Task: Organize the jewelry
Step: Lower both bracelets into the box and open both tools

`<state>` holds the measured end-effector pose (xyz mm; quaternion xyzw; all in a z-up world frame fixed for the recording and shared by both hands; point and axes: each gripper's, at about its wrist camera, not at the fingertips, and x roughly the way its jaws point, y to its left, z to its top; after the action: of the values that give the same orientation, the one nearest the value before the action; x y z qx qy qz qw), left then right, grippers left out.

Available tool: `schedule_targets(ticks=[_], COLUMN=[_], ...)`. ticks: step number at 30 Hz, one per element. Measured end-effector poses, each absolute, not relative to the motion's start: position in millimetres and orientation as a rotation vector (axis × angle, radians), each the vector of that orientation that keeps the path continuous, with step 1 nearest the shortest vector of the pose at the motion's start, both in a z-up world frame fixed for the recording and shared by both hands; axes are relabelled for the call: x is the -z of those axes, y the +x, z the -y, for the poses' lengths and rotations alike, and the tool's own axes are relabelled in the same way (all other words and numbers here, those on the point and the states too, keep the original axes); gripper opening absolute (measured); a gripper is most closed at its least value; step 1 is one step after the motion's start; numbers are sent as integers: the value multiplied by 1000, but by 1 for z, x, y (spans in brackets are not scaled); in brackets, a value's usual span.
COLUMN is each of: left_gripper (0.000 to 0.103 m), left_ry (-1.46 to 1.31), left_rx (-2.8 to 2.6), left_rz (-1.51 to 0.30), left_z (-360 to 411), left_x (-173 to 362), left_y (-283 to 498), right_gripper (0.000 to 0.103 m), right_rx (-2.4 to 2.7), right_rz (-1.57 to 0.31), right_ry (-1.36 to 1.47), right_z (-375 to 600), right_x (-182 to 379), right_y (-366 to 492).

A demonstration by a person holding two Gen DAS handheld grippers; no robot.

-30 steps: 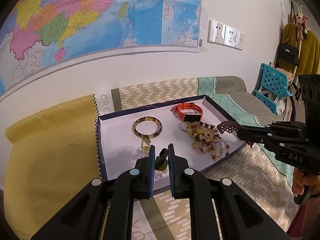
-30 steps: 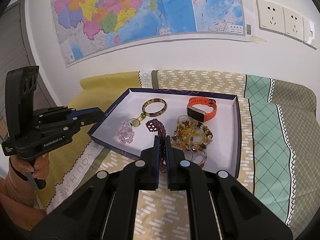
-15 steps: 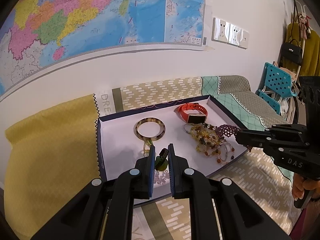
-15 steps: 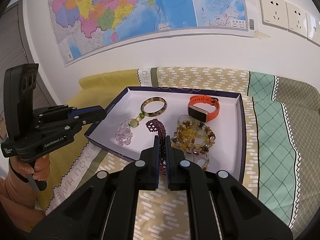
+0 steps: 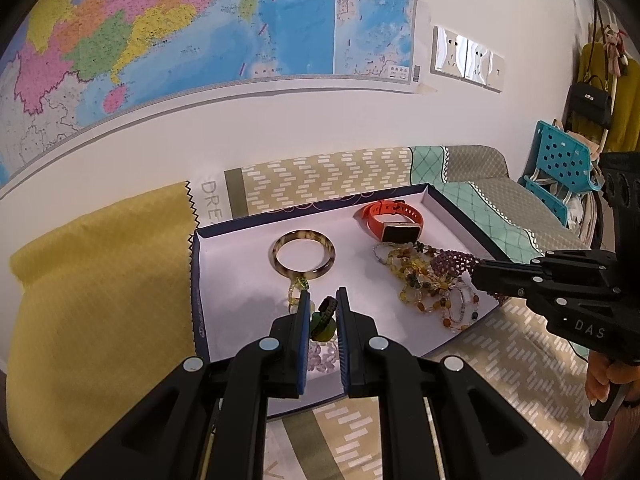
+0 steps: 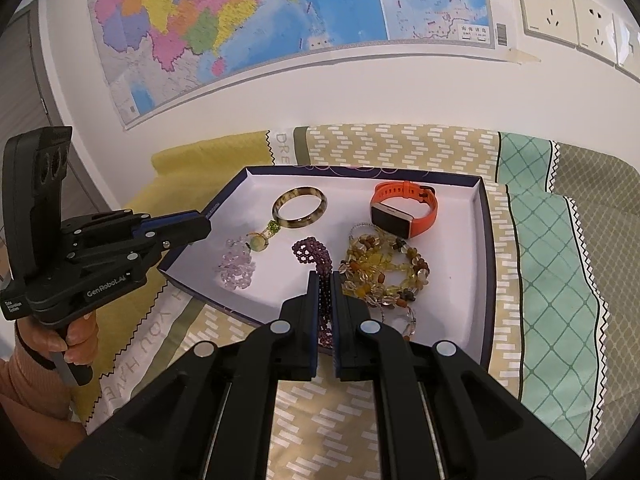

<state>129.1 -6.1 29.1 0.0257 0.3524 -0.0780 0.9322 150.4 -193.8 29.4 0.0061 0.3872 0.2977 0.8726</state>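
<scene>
Holding both pieces mid-sort: my left tool (image 5: 322, 312) clamps the green pendant (image 5: 322, 326) at the tray's (image 5: 196, 280) near left corner, my right tool (image 6: 325, 294) pinches the purple bracelet (image 6: 316, 258) mid-tray; next, probably, lifting each clear.

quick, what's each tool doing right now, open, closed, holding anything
Left tool: closed on the green pendant.
Right tool: closed on the purple bead bracelet.

Wall map (image 5: 200, 32), sockets (image 6: 576, 20), blue chair (image 5: 560, 168)
</scene>
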Motion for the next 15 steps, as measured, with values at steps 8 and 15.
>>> schedule_targets(ticks=[8, 15], left_gripper=[11, 11], left_ry=[55, 60], left_rx=[155, 151], left_rz=[-732, -743], left_z=[8, 10], left_x=[-25, -21], left_y=[131, 134], right_gripper=[5, 5], right_rx=[-617, -614], right_rz=[-819, -834], right_ry=[15, 18], right_z=[194, 194], right_x=[-25, -20], right_y=[153, 157])
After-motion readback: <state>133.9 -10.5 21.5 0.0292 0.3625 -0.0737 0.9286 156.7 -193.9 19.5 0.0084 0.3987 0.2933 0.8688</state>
